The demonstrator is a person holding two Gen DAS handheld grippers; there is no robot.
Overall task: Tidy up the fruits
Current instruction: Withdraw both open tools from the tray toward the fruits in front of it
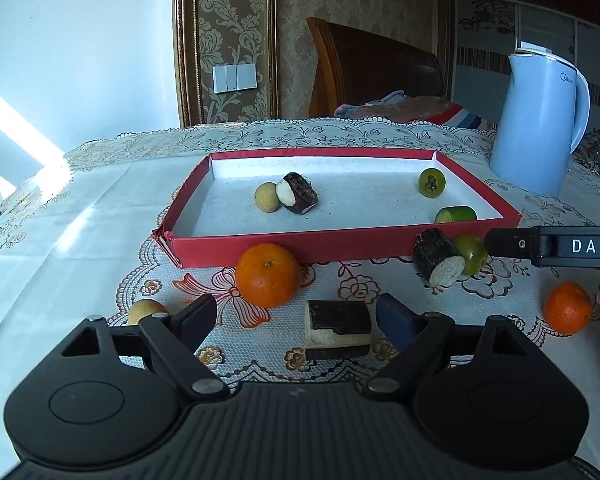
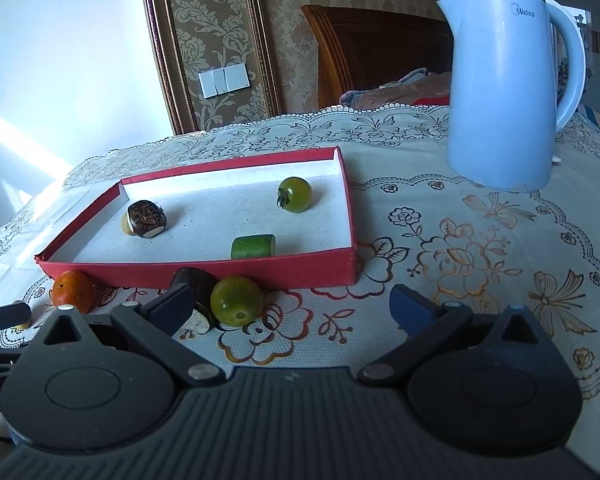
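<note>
A red tray (image 1: 260, 242) (image 2: 204, 270) with a white floor holds a yellow round fruit (image 1: 266, 197), a dark sugarcane chunk (image 1: 298, 193) (image 2: 146, 219), a green tomato (image 1: 431, 183) (image 2: 295, 194) and a green cut piece (image 1: 456, 214) (image 2: 253, 246). In front of the tray lie an orange (image 1: 267, 274) (image 2: 73, 290), a dark chunk (image 1: 437, 262) (image 2: 194, 284) and a green tomato (image 1: 472, 254) (image 2: 236, 300). My left gripper (image 1: 300, 320) is open around a dark chunk (image 1: 337, 335). My right gripper (image 2: 296, 310) (image 1: 500, 242) is open beside the green tomato.
A blue kettle (image 1: 540, 120) (image 2: 508, 88) stands at the back right on the lace tablecloth (image 2: 460, 248). A second orange (image 1: 567, 308) lies at the right and a yellow fruit (image 1: 146, 310) by my left finger. A bed is behind the table.
</note>
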